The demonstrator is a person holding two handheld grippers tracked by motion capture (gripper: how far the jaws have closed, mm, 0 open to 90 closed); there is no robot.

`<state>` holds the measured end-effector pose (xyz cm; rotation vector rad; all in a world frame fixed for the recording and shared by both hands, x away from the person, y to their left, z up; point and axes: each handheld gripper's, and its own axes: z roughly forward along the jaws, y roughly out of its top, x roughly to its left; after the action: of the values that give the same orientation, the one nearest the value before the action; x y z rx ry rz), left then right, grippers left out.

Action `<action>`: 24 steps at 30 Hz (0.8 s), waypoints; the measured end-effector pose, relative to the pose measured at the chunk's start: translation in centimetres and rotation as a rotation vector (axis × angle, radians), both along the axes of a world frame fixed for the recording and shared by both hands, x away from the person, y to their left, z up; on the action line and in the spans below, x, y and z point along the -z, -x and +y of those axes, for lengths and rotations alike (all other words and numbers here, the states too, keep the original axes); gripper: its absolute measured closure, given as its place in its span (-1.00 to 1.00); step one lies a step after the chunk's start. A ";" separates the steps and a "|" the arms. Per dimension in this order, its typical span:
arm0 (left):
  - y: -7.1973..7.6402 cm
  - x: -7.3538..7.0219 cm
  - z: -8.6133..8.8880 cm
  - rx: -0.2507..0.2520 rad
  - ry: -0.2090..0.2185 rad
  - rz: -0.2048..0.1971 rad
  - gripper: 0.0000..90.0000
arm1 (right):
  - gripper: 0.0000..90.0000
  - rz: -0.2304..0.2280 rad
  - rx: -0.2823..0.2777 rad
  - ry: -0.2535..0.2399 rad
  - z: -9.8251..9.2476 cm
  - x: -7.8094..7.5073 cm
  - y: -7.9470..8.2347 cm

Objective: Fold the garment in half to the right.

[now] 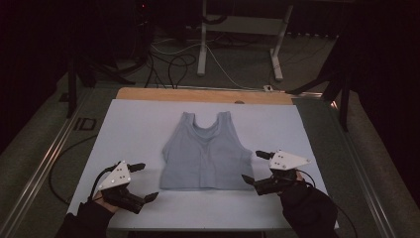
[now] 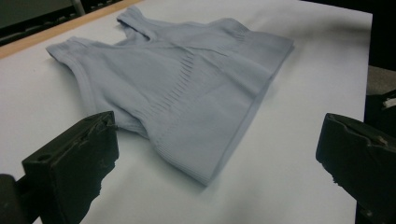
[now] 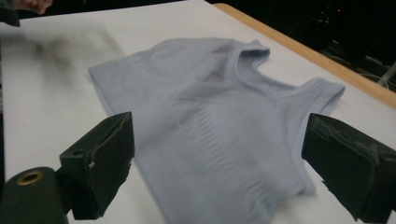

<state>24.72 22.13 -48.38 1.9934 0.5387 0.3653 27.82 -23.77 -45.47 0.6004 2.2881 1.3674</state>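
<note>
Pale blue tank top [image 1: 205,156] lying flat mid-tabletop [image 1: 133,124]; left gripper [image 1: 141,182] and right gripper [image 1: 256,167], jaws spread, flank its hem corners near the front edge.

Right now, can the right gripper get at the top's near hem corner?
Probably yes. The right gripper sits open beside the top, nothing lying between them on the white sheet.
</note>
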 end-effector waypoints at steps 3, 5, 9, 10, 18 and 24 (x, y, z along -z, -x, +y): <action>0.0 -0.1 -0.2 0.013 0.001 -0.002 -0.99 | -0.79 -0.007 0.014 -0.022 0.2 -0.6 -0.6; -0.1 -0.2 -0.3 0.017 0.001 0.002 -0.99 | -0.79 -0.006 0.016 -0.044 0.4 -0.8 -1.0; -0.2 -0.4 -0.5 0.012 -0.002 0.013 -0.99 | -0.79 -0.025 0.005 -0.018 1.1 -1.3 -1.8; -0.3 -0.5 -0.6 0.010 -0.002 0.015 -0.99 | -0.79 -0.029 0.002 -0.016 1.4 -1.4 -2.0; -0.6 -1.0 -1.4 -0.013 -0.033 0.029 -0.99 | -0.79 -0.049 -0.033 -0.028 3.4 -2.6 -4.5; -0.9 -1.2 -1.8 -0.021 -0.055 0.044 -0.99 | -0.79 -0.043 -0.043 -0.049 4.9 -2.9 -6.1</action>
<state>25.63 20.36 -47.21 2.0543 0.5830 0.3538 33.95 -18.89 -42.58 0.5351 2.2517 1.4460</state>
